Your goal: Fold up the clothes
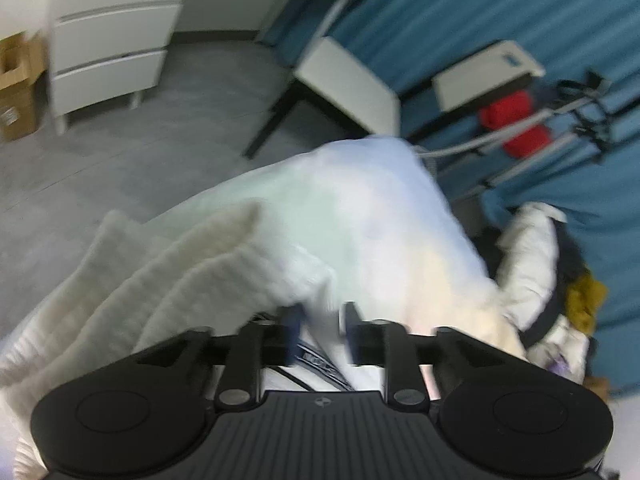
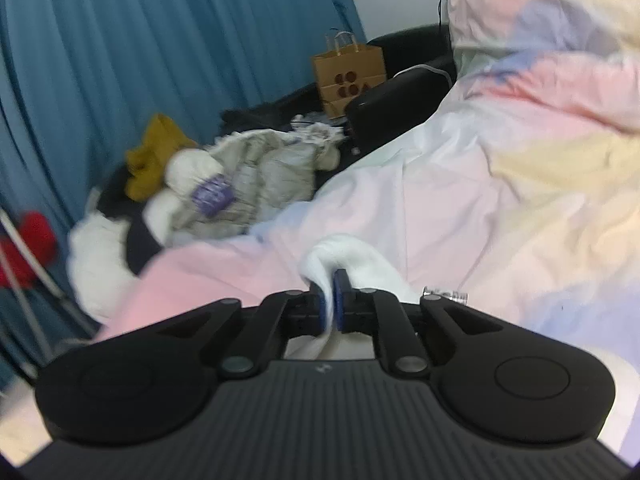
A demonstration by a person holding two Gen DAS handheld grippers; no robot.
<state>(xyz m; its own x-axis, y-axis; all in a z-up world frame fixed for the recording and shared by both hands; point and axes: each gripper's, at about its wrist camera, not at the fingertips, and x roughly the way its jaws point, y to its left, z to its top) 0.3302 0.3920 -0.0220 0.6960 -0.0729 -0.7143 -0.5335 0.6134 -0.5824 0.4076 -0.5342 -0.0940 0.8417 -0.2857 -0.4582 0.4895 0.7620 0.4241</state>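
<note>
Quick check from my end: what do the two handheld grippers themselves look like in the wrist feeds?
Both match: the left gripper and right gripper have matte black ribbed bodies, a round disc on each side, grey pivot pins, a small centre logo, black linkage fingers and blue pads. No cables or sleeves show.

The right gripper (image 2: 329,296) has its fingers (image 2: 340,300) pinched on a fold of white cloth (image 2: 352,256) above a pastel bed cover (image 2: 500,208). Beyond lie a heap of clothes (image 2: 256,184), a paper bag (image 2: 348,76) and a blue curtain (image 2: 140,48)
</note>
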